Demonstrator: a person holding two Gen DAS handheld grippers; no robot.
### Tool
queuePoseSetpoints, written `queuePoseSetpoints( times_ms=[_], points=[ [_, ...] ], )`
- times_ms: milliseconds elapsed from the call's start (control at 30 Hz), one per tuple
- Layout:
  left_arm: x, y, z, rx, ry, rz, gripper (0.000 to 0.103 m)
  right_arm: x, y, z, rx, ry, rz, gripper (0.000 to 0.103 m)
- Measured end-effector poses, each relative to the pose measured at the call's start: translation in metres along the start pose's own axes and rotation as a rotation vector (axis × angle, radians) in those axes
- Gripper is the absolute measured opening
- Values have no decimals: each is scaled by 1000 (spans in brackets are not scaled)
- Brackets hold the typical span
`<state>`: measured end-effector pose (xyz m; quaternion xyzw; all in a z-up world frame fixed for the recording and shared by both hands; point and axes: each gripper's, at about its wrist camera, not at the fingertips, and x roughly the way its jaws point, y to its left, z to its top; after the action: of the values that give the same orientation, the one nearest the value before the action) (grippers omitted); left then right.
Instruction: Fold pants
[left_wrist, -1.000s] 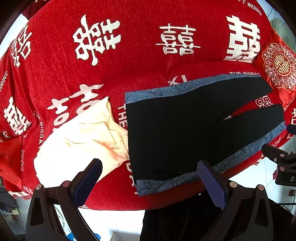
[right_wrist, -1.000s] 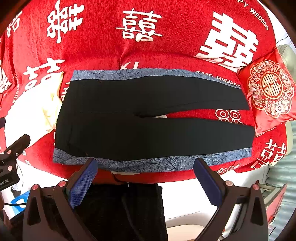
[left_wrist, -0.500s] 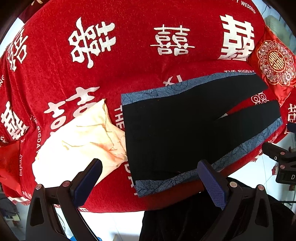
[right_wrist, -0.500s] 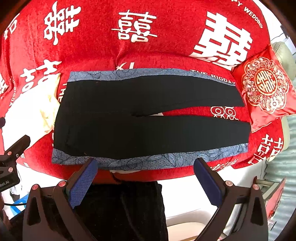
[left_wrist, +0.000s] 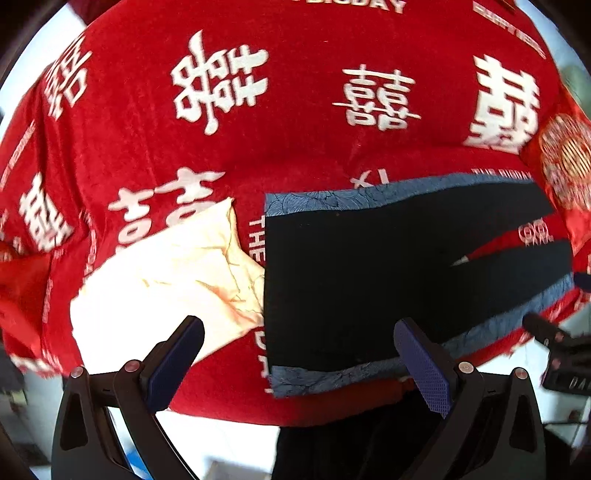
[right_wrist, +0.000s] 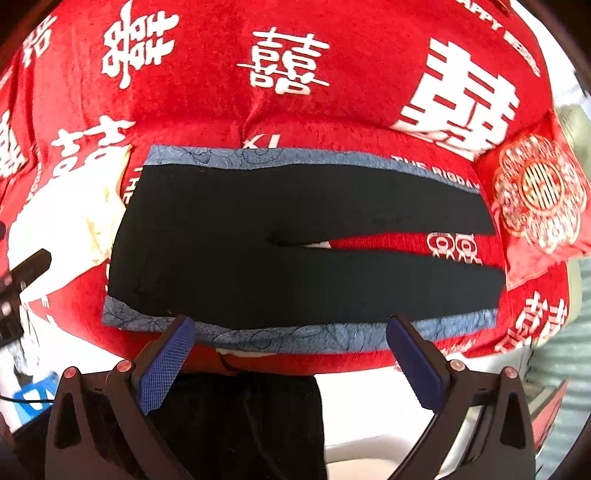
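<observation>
Two grippers, the left gripper (left_wrist: 299, 354) and right gripper (right_wrist: 290, 354), hang spread wide and grasping nothing at the bottom of their frames. Beyond them, black pants (right_wrist: 295, 243) with blue patterned side bands lie flat across a red cover (right_wrist: 332, 110), beside a cream cloth (left_wrist: 166, 280) at left; a red embroidered cushion (right_wrist: 539, 195) sits at right.

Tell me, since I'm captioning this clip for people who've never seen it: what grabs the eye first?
The bright red cover with big white wedding characters fills both views. On it lie black pants with blue patterned side stripes, spread flat, legs pointing right toward a red embroidered cushion. A cream cloth lies at their waist end, and each open hand-held gripper hovers near the front edge.
</observation>
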<state>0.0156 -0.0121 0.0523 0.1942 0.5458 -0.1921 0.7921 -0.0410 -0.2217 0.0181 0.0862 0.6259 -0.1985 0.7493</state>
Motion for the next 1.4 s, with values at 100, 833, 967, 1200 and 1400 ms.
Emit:
queuePoseSetpoints(
  times_ms=[100, 833, 967, 1200, 1400],
  points=[
    [3, -9, -4, -77, 28, -4, 103, 6, -16, 0, -51, 8, 18, 103],
    [125, -10, -115, -466, 310, -49, 103, 145, -129, -84, 379, 190, 628, 103],
    [163, -7, -137, -474, 285, -55, 103, 195, -135, -114, 538, 183, 752, 103],
    [211, 1, -162, -565, 276, -141, 103, 250, -140, -137, 604, 140, 844, 93],
    [222, 0, -162, -636, 238, -215, 103, 267, -135, -147, 603, 110, 928, 84]
  ],
)
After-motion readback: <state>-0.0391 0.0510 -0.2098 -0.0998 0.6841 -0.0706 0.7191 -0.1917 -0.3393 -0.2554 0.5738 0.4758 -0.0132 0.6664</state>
